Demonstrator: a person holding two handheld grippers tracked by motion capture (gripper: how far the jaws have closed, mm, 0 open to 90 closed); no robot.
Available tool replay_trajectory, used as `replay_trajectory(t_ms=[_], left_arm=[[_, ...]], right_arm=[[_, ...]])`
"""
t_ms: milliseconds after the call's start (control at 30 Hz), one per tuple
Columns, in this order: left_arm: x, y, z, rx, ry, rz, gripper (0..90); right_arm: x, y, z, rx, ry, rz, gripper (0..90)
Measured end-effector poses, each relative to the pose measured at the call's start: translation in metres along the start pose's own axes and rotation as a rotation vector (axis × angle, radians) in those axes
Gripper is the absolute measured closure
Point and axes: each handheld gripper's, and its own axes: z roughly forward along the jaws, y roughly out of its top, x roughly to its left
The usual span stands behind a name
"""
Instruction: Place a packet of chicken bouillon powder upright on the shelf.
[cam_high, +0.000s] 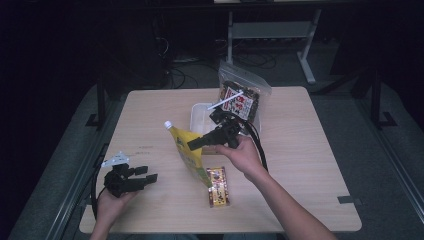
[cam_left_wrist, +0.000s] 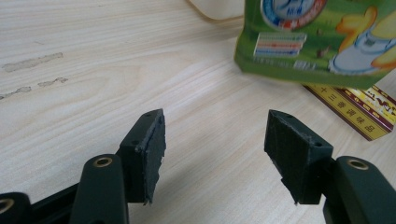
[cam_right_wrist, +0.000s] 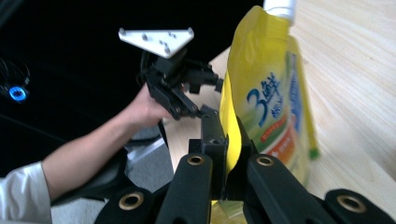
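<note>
Yellow pouch (cam_right_wrist: 261, 98) pinched by right claw (cam_right_wrist: 229, 154), upright

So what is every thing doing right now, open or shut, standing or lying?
Yellow pouch: tilted, white cap on, pinched by the right gripper.
Left gripper: open, holding nothing.
Small box: lying flat on the table.
Clear bag: standing upright.
White container: open top.

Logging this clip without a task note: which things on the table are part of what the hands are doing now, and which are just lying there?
In use:
- yellow spouted pouch, clamped edge-on by the right gripper
- left gripper, open, low over the table, jaws toward the pouch

Lying about:
- small snack packet
- zip bag of snacks
- white container
</note>
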Motion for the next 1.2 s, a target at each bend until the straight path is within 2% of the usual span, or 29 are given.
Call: replay_trajectory(t_ms=[167, 367, 467, 767, 967, 1200], left_arm=[[0.000, 0.000, 0.001, 0.005, 0.006, 0.004, 37.1], [-0.001, 0.000, 0.002, 0.007, 0.007, 0.006, 36.6], [-0.001, 0.000, 0.002, 0.011, 0.011, 0.009, 36.0], [-0.001, 0.000, 0.004, 0.017, 0.007, 0.004, 33.9], [-0.002, 0.000, 0.005, 0.022, 0.011, 0.005, 32.5], [-0.002, 0.000, 0.004, 0.016, 0.010, 0.005, 32.5]], right_arm=[[0.000, 0.001, -0.005, -0.052, -0.004, 0.014, 89.6], [0.001, 0.001, -0.010, -0.100, 0.034, 0.044, 89.5], [0.002, 0.000, -0.013, -0.124, 0.038, 0.050, 89.6], [0.002, -0.001, -0.026, -0.190, 0.010, 0.064, 89.5], [0.003, -0.001, -0.036, -0.242, 0.016, 0.078, 89.5], [0.007, 0.001, -0.043, -0.268, -0.007, 0.077, 89.5]])
